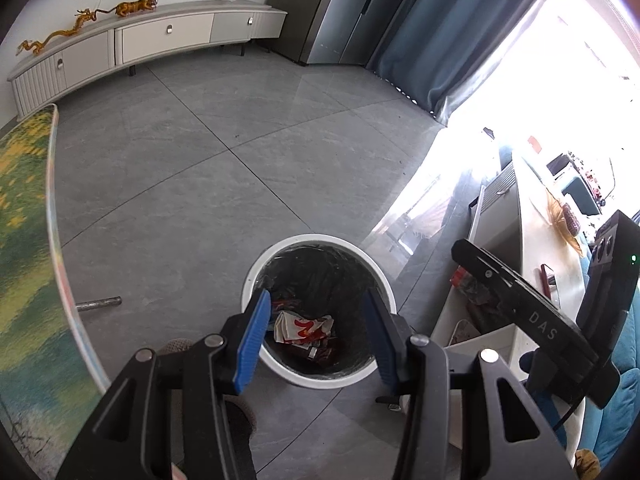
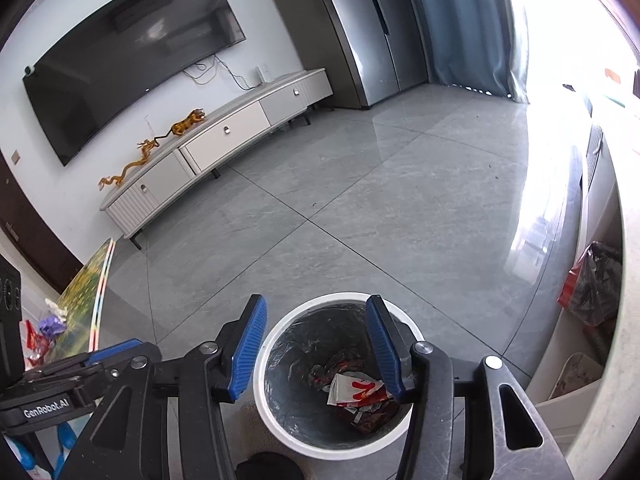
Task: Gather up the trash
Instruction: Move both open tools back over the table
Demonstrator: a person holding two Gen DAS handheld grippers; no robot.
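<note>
A white round trash bin (image 1: 256, 268) with a dark liner stands on the grey tiled floor, also in the right wrist view (image 2: 276, 324). Inside lie a white and red wrapper (image 1: 302, 328) (image 2: 356, 390) and darker crumpled wrappers (image 2: 374, 416). My left gripper (image 1: 318, 336) is open and empty, hovering above the bin's mouth. My right gripper (image 2: 318, 346) is open and empty, also above the bin. The right gripper's body (image 1: 532, 312) shows at the right in the left wrist view. The left gripper's body (image 2: 76, 380) shows at the lower left in the right wrist view.
A table with a green and yellow cloth (image 1: 24, 248) is at the left, with small trash pieces on it (image 2: 42, 334). A white shelf unit (image 1: 496, 344) with a dark bag (image 2: 596, 284) is at the right. A metal rod (image 1: 98, 303) lies on the floor. A TV cabinet (image 2: 216, 148) stands far back.
</note>
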